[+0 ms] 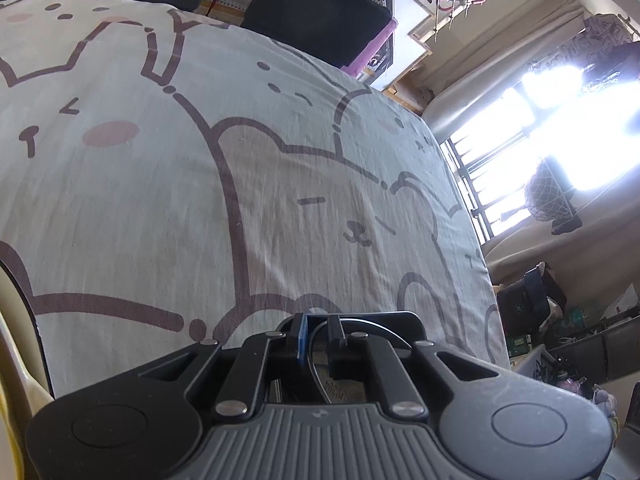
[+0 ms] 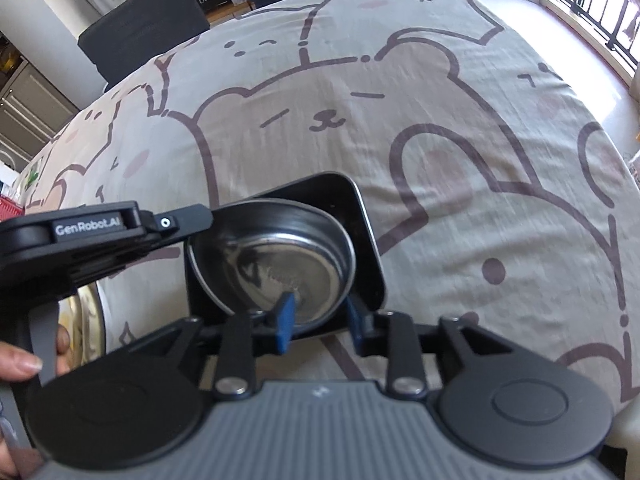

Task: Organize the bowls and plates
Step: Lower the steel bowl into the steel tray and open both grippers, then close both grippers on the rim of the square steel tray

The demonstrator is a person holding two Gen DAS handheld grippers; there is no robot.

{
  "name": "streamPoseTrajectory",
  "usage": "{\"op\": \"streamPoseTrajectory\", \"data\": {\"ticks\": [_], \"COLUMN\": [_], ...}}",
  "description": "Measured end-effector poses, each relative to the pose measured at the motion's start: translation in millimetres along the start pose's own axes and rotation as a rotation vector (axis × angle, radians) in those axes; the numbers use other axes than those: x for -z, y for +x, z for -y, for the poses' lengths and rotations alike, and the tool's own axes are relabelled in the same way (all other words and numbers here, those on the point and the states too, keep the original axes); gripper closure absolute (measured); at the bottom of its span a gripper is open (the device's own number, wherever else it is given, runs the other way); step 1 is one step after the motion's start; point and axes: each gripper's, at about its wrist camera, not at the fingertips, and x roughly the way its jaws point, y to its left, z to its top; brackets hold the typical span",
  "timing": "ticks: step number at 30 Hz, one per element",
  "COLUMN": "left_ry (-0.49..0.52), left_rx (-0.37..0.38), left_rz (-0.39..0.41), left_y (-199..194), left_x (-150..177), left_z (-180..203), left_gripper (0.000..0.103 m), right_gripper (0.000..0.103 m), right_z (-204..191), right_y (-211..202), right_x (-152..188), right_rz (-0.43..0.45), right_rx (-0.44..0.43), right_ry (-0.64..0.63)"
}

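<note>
In the right wrist view a steel bowl [image 2: 276, 256] lies tilted inside a black square plate [image 2: 366, 220] on the bear-print cloth. My left gripper [image 2: 200, 216] reaches in from the left and pinches the bowl's rim. In the left wrist view its fingers [image 1: 318, 336] are shut on that thin steel rim [image 1: 320, 360], with the black plate [image 1: 400, 320] just beyond. My right gripper [image 2: 320, 320] is open, its blue pads [image 2: 285, 320] astride the near edge of the bowl and plate, holding nothing.
The table is covered by a grey bear-print cloth [image 2: 440, 120]. A cream plate with a dark rim [image 2: 90, 320] lies at the left edge, also in the left wrist view [image 1: 16, 320]. Black chairs [image 2: 140, 20] stand at the far side. A window [image 1: 560, 140] is on the right.
</note>
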Motion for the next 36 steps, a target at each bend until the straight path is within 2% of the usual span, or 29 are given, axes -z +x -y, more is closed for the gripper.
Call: {"op": "streamPoseTrajectory", "data": {"ticks": [6, 9, 10, 12, 15, 18, 21, 24, 29, 36], "left_ry": [-0.011, 0.004, 0.013, 0.031, 0.038, 0.053, 0.108, 0.181, 0.302, 0.463], "left_rx": [0.007, 0.005, 0.001, 0.006, 0.02, 0.021, -0.004, -0.038, -0.042, -0.097], "left_rz": [0.0, 0.009, 0.019, 0.035, 0.052, 0.055, 0.038, 0.005, -0.062, -0.131], "left_y": [1, -1, -3, -7, -14, -21, -23, -24, -27, -23], "left_x": [-1, -2, -3, -5, -7, -7, -5, -1, 9, 29], "left_z": [-1, 1, 3, 6, 8, 9, 11, 12, 16, 19], "left_gripper": [0.092, 0.086, 0.081, 0.078, 0.074, 0.072, 0.072, 0.072, 0.074, 0.074], "right_gripper": [0.054, 0.05, 0.049, 0.043, 0.041, 0.041, 0.041, 0.044, 0.047, 0.046], "right_z": [-5, -4, -3, -2, -1, 3, 10, 14, 13, -1], "right_y": [4, 3, 3, 0, -9, -22, -34, -32, -18, 14], "right_x": [0, 0, 0, -1, -1, -3, -9, -17, -27, -41], "right_rz": [-0.01, -0.018, -0.021, -0.022, 0.008, 0.081, 0.18, 0.218, 0.209, 0.116], "right_rx": [0.003, -0.013, -0.026, -0.049, -0.053, -0.059, -0.09, -0.037, 0.014, 0.106], "right_ry": [-0.03, -0.029, -0.02, -0.006, -0.001, 0.014, 0.038, 0.033, -0.009, -0.099]}}
